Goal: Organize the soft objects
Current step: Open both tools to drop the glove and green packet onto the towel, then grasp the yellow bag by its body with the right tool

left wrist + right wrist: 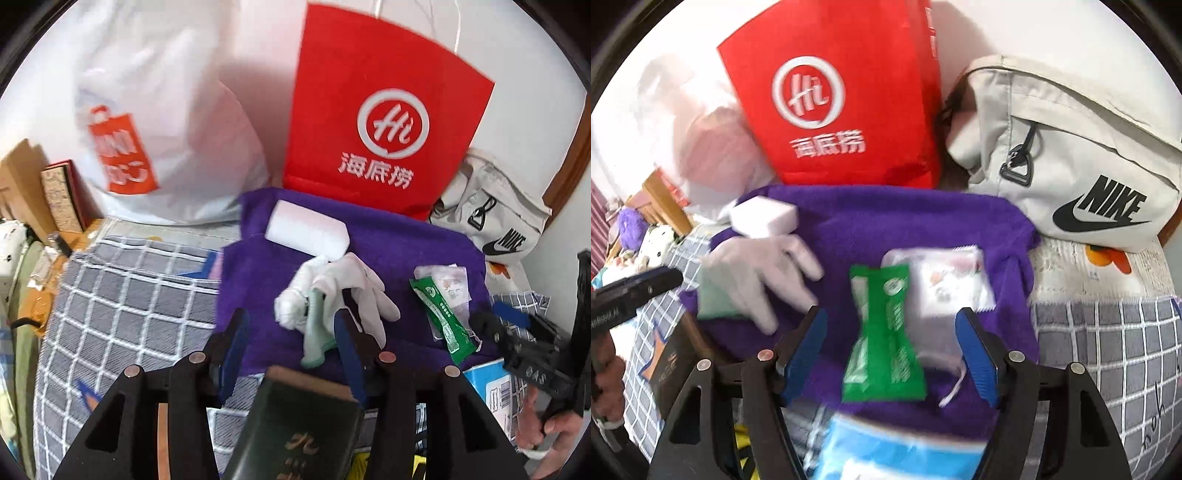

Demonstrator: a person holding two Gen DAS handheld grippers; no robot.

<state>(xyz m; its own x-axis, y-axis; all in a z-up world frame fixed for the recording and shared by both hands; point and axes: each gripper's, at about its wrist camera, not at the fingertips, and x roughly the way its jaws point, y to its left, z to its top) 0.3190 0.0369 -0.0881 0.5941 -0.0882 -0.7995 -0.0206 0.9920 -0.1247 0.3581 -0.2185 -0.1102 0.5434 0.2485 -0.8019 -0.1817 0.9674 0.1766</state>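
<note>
On the purple towel (886, 221), a green packet (882, 332) is framed by the spread right gripper (892, 349); behind it stand a "Hi" bag (831, 92) and a "NIKE" bag (1071, 147). The left gripper (291, 343) is held spread near the white glove (343, 280).

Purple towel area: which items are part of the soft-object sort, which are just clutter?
Job:
purple towel
white glove
white sponge block
green packet
white sachet

Clutter:
red paper bag
Nike bag
white plastic bag
dark book
</note>
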